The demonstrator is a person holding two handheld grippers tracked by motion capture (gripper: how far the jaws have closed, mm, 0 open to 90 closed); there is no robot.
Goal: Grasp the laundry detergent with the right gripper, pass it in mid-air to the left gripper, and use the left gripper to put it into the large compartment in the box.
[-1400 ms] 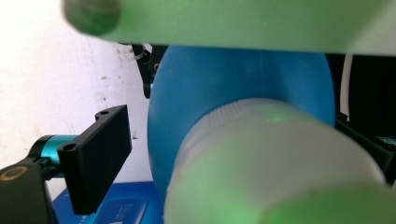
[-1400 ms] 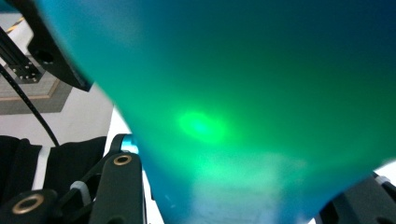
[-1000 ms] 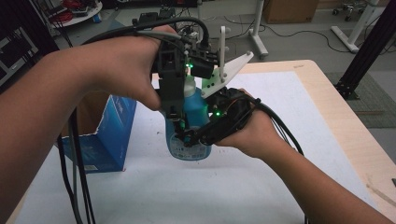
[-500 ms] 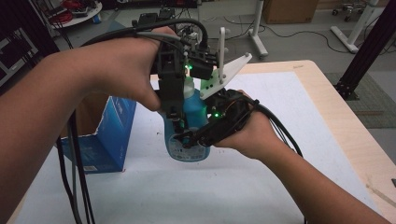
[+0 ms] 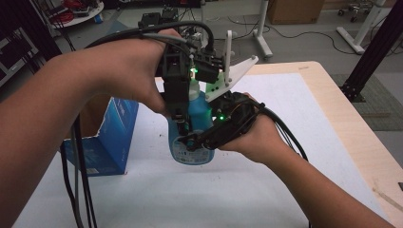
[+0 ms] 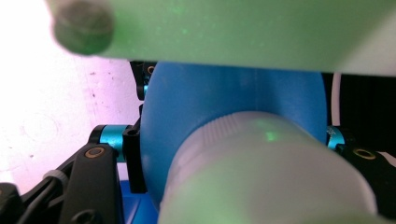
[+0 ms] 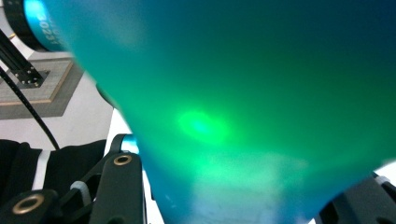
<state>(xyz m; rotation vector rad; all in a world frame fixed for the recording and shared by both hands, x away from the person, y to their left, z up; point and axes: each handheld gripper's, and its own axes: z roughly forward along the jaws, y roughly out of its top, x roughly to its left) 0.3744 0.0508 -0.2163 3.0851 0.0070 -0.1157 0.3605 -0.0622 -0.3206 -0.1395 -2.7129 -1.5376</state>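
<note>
A blue spray bottle (image 5: 202, 114) with a white collar is held above the white table mat (image 5: 294, 104), between both grippers. My left gripper (image 5: 180, 126) comes down from above along the bottle's left side. In the left gripper view its jaws flank the blue shoulder (image 6: 210, 107) just past the ribbed white collar, and the gripper (image 6: 233, 149) is shut on it. My right gripper (image 5: 190, 142) reaches in from the right and is shut across the lower body. In the right gripper view the bottle (image 7: 233, 93) sits very close between the jaws of the gripper (image 7: 243, 177).
An open blue cardboard box (image 5: 111, 137) stands on the table to the left of the bottle. The wooden table edge (image 5: 354, 128) runs along the right. Black cables (image 5: 78, 185) hang from the left gripper. Stands and a black frame (image 5: 375, 52) are on the floor beyond.
</note>
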